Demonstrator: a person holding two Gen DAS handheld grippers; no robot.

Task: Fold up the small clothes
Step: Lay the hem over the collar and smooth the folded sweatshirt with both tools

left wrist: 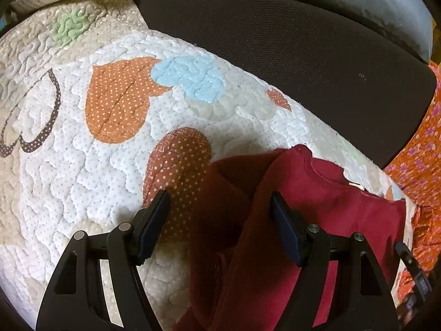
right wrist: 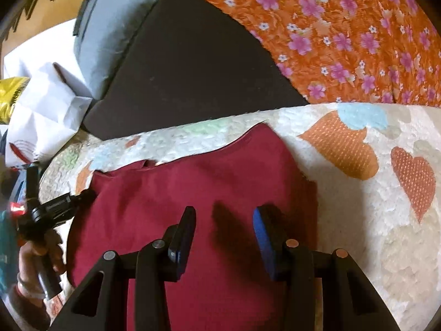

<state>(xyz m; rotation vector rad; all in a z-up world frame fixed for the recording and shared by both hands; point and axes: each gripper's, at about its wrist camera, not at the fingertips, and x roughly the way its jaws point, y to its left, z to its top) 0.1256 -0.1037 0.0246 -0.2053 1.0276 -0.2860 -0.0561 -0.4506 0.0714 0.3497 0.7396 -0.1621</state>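
A small dark red shirt [right wrist: 193, 193] lies on a quilted mat with heart patches [right wrist: 372, 234]. In the left wrist view the shirt [left wrist: 317, 207] has one side folded over, with its neckline toward the far right. My left gripper [left wrist: 220, 201] is open just above the shirt's folded left edge, with cloth lying between its fingers but not pinched. My right gripper [right wrist: 224, 212] is open and empty, hovering over the middle of the shirt. The left gripper also shows at the shirt's left edge in the right wrist view [right wrist: 82, 195].
The quilt [left wrist: 69, 179] lies on a dark brown cushion [left wrist: 289, 69]. An orange flowered cloth [right wrist: 344, 33] lies beyond the quilt at the right. A grey pillow [right wrist: 115, 19] and white paper bags [right wrist: 46, 104] sit at the back left.
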